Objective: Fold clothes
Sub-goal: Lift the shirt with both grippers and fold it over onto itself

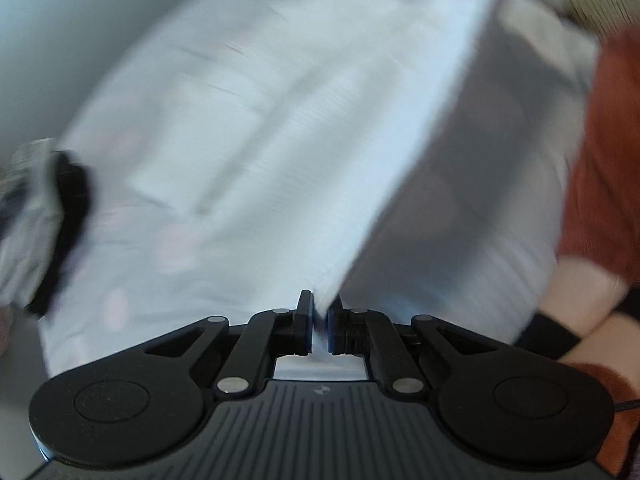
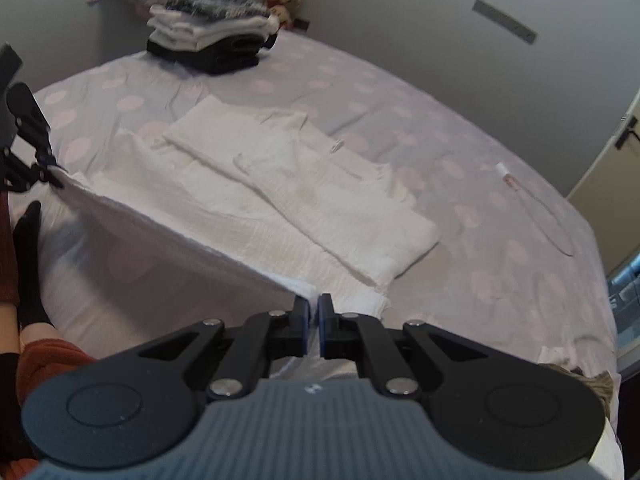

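White garment (image 2: 256,184) lies part-folded on the bed, its near hem lifted taut between our two grippers. Our right gripper (image 2: 314,326) has its jaws nearly closed, pinching the hem's right corner; our left gripper (image 1: 319,326), blurred in its own view, is clamped on the left corner. Right of the garment, dotted bedspread (image 2: 460,152) lies open. Farther off sits a folded stack (image 2: 212,36) near the grey wall (image 2: 400,8).
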A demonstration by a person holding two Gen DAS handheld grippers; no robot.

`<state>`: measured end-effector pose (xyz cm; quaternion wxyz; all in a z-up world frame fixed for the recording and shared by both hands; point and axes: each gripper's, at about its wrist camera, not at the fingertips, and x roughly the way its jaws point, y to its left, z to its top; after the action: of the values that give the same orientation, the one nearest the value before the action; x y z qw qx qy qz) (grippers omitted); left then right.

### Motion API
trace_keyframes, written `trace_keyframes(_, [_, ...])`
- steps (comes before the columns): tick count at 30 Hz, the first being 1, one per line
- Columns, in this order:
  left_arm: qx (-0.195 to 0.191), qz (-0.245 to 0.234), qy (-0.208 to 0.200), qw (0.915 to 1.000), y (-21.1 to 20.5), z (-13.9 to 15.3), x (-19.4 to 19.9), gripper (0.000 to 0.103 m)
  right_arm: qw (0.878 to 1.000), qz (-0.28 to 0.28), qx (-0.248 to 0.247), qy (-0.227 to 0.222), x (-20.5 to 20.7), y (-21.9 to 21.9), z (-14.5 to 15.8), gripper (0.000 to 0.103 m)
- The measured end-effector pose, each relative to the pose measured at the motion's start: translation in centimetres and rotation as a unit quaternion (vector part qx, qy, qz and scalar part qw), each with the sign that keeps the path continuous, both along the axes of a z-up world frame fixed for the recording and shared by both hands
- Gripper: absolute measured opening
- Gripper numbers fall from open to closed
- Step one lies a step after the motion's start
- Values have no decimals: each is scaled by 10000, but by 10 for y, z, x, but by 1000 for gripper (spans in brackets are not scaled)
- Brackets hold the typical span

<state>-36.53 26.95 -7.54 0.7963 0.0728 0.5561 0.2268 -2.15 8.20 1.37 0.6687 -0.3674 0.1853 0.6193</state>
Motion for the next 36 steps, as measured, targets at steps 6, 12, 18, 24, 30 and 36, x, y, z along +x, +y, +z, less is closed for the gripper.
trace_keyframes(6, [839, 258, -996, 9912, -46, 64, -20, 7, 9963, -385, 767, -102, -33, -54, 29, 5])
trace_keyframes(12, [1604, 283, -1439, 9761, -83, 97, -5, 6, 9897, -579, 1278, -275, -69, -102, 47, 4])
trace_keyframes(18, [1938, 210, -1717, 9657, -117, 123, -24, 5, 9829, -674, 1602, -607, -96, -139, 54, 4])
trace_keyframes(24, [2164, 293, -2098, 9531, -141, 151, -43, 5, 9751, -641, 1948, -838, -121, -172, 72, 4])
trace_keyframes(30, [2306, 202, -2333, 9444, -166, 182, -69, 5, 9650, -586, 2329, -1050, -147, -218, 102, 4])
trace_keyframes(36, [2330, 90, -2203, 9472, -168, 191, -68, 5, 9623, -526, 2362, -1244, -160, -235, 112, 4])
